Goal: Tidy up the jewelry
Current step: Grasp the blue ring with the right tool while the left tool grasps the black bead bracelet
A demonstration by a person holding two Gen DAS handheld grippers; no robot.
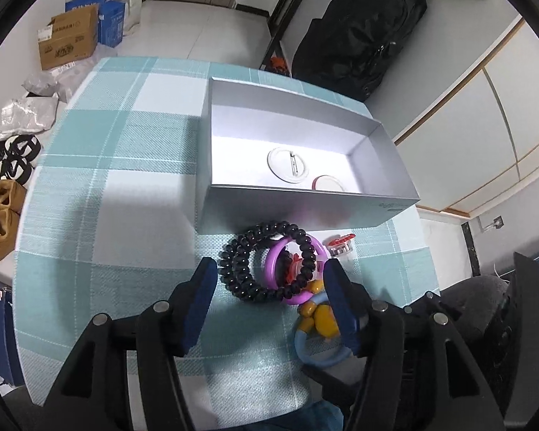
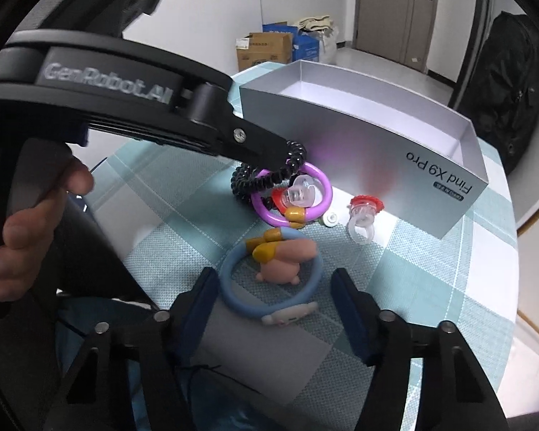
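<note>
Now | left gripper (image 1: 269, 269) agape over black bead bracelet (image 1: 255, 273) | right gripper (image 2: 273, 280) agape around blue ring (image 2: 233, 287)

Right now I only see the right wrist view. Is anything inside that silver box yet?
Observer: Yes. The left wrist view looks into the silver box: a white pin badge and a red-rimmed disc lie on its floor.
Operator: Has the other hand-held gripper grabbed the black bracelet?
Observer: No. The left hand-held gripper stands open, one finger on either side of the black spiral bracelet, not clamped on it.
</note>
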